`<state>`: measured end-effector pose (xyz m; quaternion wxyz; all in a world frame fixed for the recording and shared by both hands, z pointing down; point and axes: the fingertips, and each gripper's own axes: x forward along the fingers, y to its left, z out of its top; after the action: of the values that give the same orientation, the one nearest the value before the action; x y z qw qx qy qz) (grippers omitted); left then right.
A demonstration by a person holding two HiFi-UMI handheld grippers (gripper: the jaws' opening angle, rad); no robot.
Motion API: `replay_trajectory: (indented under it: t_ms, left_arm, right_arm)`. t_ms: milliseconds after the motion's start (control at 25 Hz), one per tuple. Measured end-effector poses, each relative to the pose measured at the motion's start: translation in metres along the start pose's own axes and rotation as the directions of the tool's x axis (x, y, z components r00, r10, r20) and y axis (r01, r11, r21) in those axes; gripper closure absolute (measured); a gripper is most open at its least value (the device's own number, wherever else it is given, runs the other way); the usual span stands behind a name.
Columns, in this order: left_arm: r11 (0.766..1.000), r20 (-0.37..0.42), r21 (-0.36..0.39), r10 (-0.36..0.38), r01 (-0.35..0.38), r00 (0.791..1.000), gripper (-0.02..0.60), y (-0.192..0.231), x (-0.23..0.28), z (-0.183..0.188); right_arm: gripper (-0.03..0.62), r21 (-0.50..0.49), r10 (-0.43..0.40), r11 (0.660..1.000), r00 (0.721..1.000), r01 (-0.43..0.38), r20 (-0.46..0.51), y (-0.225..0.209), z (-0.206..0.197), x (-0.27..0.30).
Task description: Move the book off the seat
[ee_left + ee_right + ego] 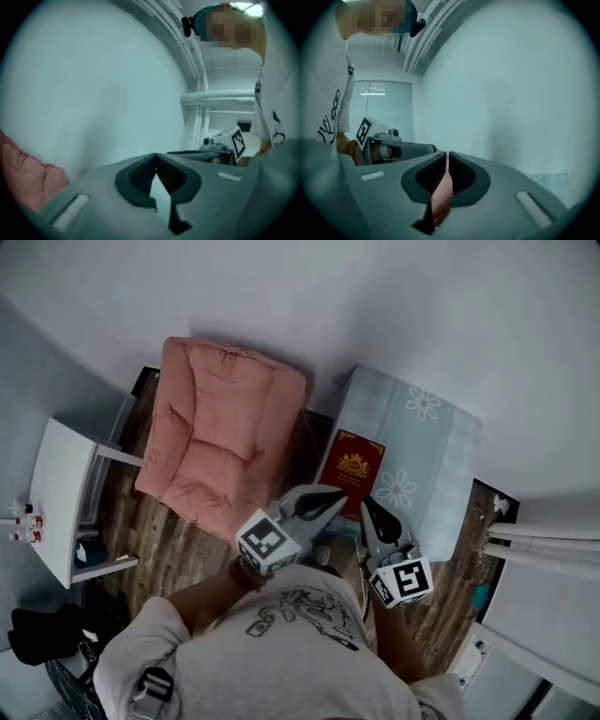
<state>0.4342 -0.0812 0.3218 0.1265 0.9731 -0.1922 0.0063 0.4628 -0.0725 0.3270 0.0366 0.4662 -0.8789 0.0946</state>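
Red book on blue seat, lengthwise toward wall

You were standing in a corner of a home, likely a living room or bedroom. A pink padded armchair sat against a plain white wall. Beside it was a low piece under a pale blue flowered cover. A white side table stood on the wood-plank floor.
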Motion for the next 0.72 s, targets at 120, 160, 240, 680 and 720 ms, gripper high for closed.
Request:
replay_trajectory:
  t_ms: [120, 160, 240, 680, 720]
  left_arm:
    - [0.999, 0.022, 0.034, -0.033, 0.032, 0.999, 0.580, -0.016, -0.005, 0.014]
    - [0.999, 0.032, 0.035, -0.038, 0.037, 0.999, 0.580, -0.020, -0.007, 0.019]
    - [0.999, 0.066, 0.042, -0.037, 0.034, 0.997, 0.580, -0.027, -0.011, 0.032]
    - [0.997, 0.106, 0.072, -0.025, 0.017, 0.994, 0.581, -0.040, -0.021, 0.054]
    - [0.997, 0.108, 0.070, -0.023, 0.015, 0.994, 0.581, -0.040, -0.020, 0.054]
  right_arm:
    - [0.579, -0.007, 0.022, 1.000, 0.999, -0.022, 0.026, 0.015, 0.019, -0.009]
    - [0.580, -0.016, 0.026, 1.000, 0.999, -0.026, 0.032, 0.019, 0.025, -0.011]
    - [0.585, -0.039, 0.035, 0.999, 0.998, -0.034, 0.046, 0.028, 0.038, -0.016]
    - [0.586, -0.092, 0.036, 0.995, 0.997, -0.030, 0.065, 0.042, 0.056, -0.019]
    - [0.588, -0.092, 0.033, 0.995, 0.998, -0.028, 0.058, 0.042, 0.055, -0.019]
